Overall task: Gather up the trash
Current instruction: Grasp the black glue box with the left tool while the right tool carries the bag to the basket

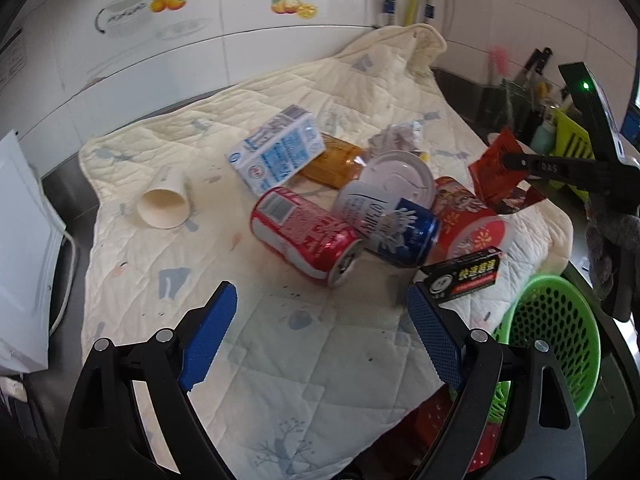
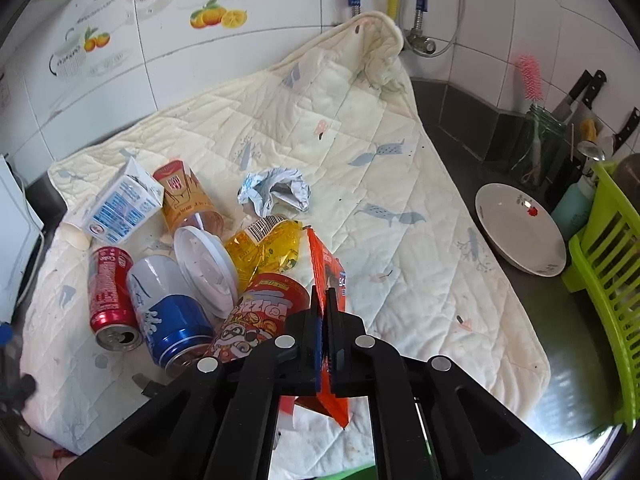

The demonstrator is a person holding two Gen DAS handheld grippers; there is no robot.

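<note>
Trash lies on a cream quilted cloth [image 1: 280, 344]: a red can [image 1: 306, 236], a blue and white can [image 1: 394, 226], a white lid [image 1: 398, 178], a milk carton [image 1: 276, 150], a paper cup [image 1: 164, 204], a red snack tub [image 1: 468, 216] and a black box [image 1: 464, 274]. My left gripper [image 1: 322, 308] is open and empty, just short of the red can. My right gripper [image 2: 325, 300] is shut on an orange-red snack wrapper [image 2: 324, 264] and holds it above the cloth; it also shows in the left wrist view [image 1: 516, 162]. A yellow wrapper [image 2: 266, 246] and crumpled foil [image 2: 276, 190] lie behind the lid.
A green perforated basket [image 1: 556, 340] stands at the cloth's right front corner. A white bowl [image 2: 520, 228], a lime dish rack [image 2: 608, 264] and a jar with knives [image 2: 540, 152] sit on the dark counter to the right. A white appliance [image 1: 20, 248] is at left.
</note>
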